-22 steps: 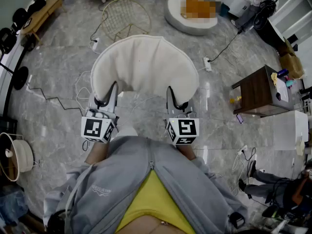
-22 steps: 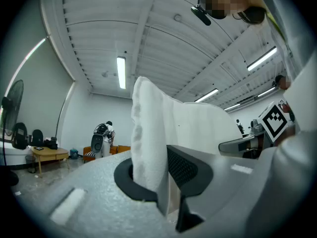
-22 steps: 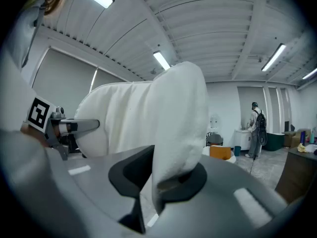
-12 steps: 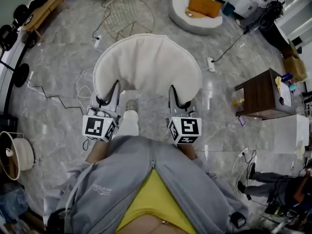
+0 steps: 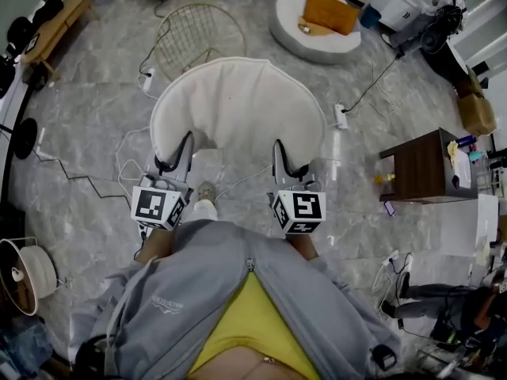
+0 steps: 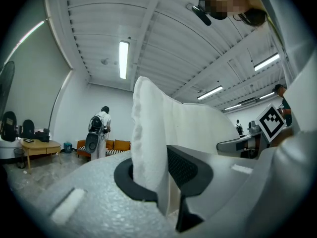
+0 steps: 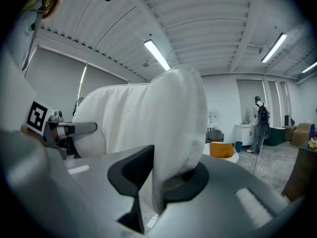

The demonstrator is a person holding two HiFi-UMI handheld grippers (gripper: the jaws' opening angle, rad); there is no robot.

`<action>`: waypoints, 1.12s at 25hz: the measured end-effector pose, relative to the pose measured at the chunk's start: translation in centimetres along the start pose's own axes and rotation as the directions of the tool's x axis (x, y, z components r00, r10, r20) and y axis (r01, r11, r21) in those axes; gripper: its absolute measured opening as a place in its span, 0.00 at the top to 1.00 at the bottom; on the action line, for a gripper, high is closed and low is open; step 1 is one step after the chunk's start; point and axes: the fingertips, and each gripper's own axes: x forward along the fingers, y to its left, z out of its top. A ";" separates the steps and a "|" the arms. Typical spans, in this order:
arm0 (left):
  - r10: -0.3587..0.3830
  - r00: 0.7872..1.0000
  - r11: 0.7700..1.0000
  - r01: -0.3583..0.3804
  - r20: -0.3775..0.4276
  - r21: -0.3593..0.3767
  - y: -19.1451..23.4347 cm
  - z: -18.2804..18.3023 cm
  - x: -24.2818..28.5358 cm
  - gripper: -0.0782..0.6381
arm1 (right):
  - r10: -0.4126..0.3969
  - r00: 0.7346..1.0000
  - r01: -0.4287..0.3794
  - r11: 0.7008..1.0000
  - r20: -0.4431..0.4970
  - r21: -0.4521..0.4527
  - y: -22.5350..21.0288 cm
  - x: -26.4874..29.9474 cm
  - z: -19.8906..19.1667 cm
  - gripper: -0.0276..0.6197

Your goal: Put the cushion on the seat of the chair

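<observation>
1. Left gripper (image 6: 159, 168) is clenched on the cushion (image 5: 238, 105) at its near left edge; the white pile is pinched between both pads.
2. Right gripper (image 7: 163, 178) is likewise clamped on the cushion's near right edge.
3. The cushion is carried spread out ahead of the person. It is off the floor and not on the wire chair (image 5: 198, 38), which stands just beyond its far edge.
4. Against the earlier frames, both grips and the cushion's spread are unchanged. A shoe (image 5: 207, 190) now shows below the near edge, between the grippers.
5. Beyond the cushion's far right, a round white tub (image 5: 285, 26) holds an orange box (image 5: 326, 10).
6. The cushion covers part of the chair's near rim, and the chair's seat cannot be made out.
</observation>
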 end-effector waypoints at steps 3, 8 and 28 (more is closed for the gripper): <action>-0.019 1.000 1.000 0.019 -0.009 -0.007 3.3 0.2 4.4 0.80 | -0.006 1.000 0.006 1.000 0.001 0.006 -1.2 5.1 1.1 0.85; -0.040 0.999 0.999 0.040 -0.019 -0.004 8.7 0.0 11.1 0.80 | -0.020 1.000 0.020 1.000 0.007 0.011 -2.8 13.2 2.5 0.85; 0.052 0.998 0.996 -0.051 0.022 -0.072 21.4 -3.0 20.0 0.80 | 0.068 0.998 -0.068 0.997 -0.003 -0.030 -2.5 31.0 3.4 0.84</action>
